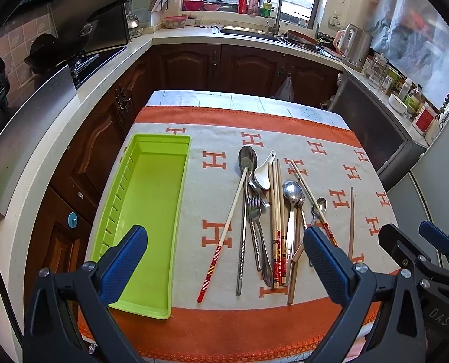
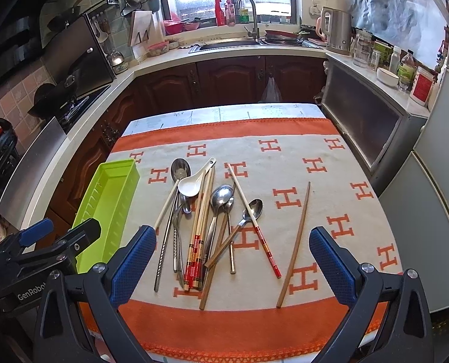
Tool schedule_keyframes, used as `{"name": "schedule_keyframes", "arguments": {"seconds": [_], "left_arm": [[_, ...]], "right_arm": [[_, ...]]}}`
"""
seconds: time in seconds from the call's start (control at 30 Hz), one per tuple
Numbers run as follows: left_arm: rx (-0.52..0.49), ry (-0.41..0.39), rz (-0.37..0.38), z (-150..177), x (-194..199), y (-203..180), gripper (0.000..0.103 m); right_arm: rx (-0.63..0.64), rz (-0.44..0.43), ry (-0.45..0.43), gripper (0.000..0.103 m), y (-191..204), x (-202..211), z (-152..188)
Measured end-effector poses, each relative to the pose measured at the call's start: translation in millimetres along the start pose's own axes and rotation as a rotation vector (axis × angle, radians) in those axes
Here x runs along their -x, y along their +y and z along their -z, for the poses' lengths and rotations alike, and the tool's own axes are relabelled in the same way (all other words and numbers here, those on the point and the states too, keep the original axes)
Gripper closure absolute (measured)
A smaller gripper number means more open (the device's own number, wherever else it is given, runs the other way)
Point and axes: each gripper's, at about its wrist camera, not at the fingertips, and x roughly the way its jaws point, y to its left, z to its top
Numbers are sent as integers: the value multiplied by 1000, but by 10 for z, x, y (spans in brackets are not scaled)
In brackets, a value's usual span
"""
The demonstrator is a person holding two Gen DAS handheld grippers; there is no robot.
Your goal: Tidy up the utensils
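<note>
Kitchen table with H-patterned cloth (image 2: 284, 157), utensil pile (image 2: 206, 220) ahead of both wide-spread hand-held grippers (image 1: 224, 266) (image 2: 233, 266), green tray (image 1: 145, 211) left

In the left wrist view the left gripper's blue pad (image 1: 124, 264) covers the near corner of the green tray (image 1: 164, 211). The handles in the utensil pile (image 2: 200, 227) cross one another, so which handle belongs to which spoon is unclear. Bottle labels on the counter are too small to read.

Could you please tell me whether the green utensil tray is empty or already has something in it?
Empty: the green utensil tray shows only its bare floor, and every utensil lies on the cloth beside it.
</note>
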Motion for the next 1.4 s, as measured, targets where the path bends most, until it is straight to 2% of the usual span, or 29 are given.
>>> {"name": "schedule_keyframes", "arguments": {"seconds": [1.07,1.4], "left_arm": [[1,7,-31,5,11,-1,1],[19,-17,-23,7,73,46,1]], "right_arm": [[-1,-6,4,1,23,-11,-6],[-3,-6,4,1,15,-4,-5]]}}
